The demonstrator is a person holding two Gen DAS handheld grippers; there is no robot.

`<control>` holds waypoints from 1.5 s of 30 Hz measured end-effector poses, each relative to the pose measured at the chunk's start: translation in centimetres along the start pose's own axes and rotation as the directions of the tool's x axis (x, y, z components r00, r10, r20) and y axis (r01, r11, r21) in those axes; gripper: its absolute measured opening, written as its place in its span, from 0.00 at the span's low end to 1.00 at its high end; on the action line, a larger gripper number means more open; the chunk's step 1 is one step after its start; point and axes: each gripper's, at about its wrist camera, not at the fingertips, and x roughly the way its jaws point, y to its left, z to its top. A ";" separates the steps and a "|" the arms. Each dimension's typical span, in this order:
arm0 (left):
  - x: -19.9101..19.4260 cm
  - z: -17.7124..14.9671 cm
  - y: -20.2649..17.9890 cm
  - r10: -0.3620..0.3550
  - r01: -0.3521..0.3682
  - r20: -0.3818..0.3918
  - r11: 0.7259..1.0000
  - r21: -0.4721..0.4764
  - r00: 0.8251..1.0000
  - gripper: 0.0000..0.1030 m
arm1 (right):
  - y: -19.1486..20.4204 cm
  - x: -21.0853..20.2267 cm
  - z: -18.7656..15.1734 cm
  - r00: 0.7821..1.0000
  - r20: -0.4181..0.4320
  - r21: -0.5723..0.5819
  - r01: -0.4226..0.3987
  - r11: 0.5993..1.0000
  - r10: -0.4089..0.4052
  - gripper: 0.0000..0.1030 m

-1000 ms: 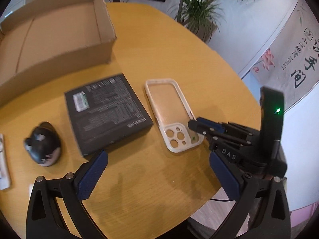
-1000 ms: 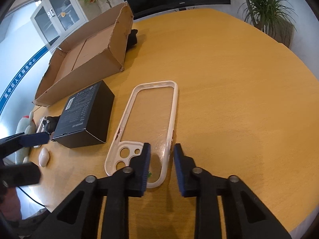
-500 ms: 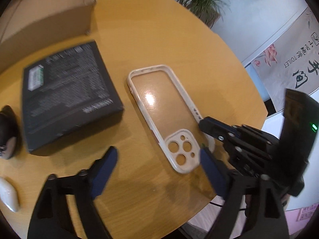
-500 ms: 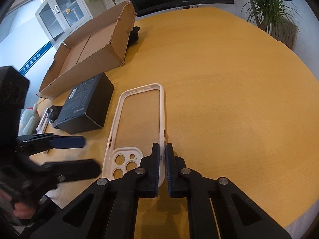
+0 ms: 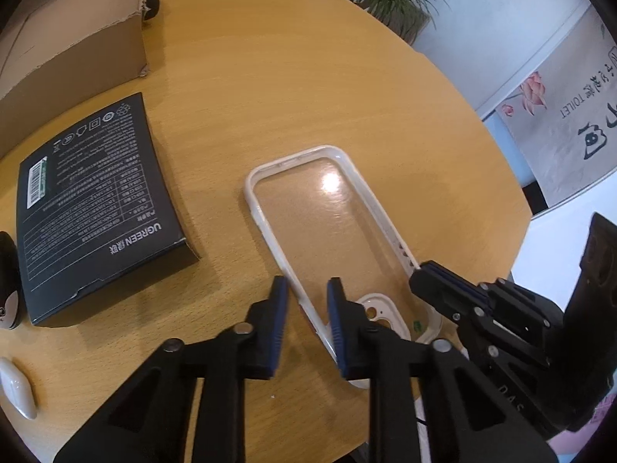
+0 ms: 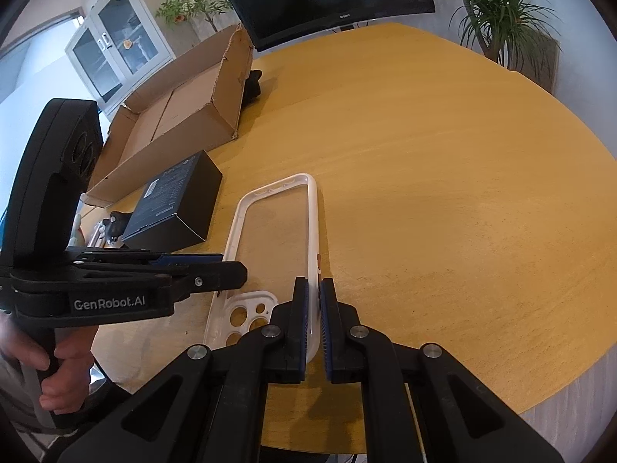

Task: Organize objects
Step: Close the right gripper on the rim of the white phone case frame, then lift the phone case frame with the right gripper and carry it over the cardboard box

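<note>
A clear phone case with a white rim [image 5: 327, 216] lies flat on the round wooden table [image 5: 293, 77]. My right gripper [image 6: 314, 289] is shut on the case's right long edge [image 6: 313, 231] near the camera end. My left gripper [image 5: 306, 297] straddles the opposite long edge near the camera cutouts; its fingers have a narrow gap and do not press the rim. Each gripper shows in the other's view, the right gripper as a black tip [image 5: 435, 281], the left as a black arm [image 6: 154, 270].
A black UGREEN box [image 5: 96, 200] lies left of the case. An open cardboard box [image 6: 185, 115] stands at the back left. A black mouse-like object [image 5: 7, 281] and a small white item [image 5: 17, 389] lie at the left edge. The table edge runs close on the right.
The right gripper closed onto the case's right edge. The left gripper moved right over the case's other edge and narrowed from wide open to a small gap.
</note>
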 end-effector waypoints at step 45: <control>-10.4 1.9 6.4 0.014 -0.014 0.221 1.000 -0.001 0.975 0.10 | 9.2 -3.5 7.1 0.980 0.174 -0.121 0.115 0.986 -0.093 0.05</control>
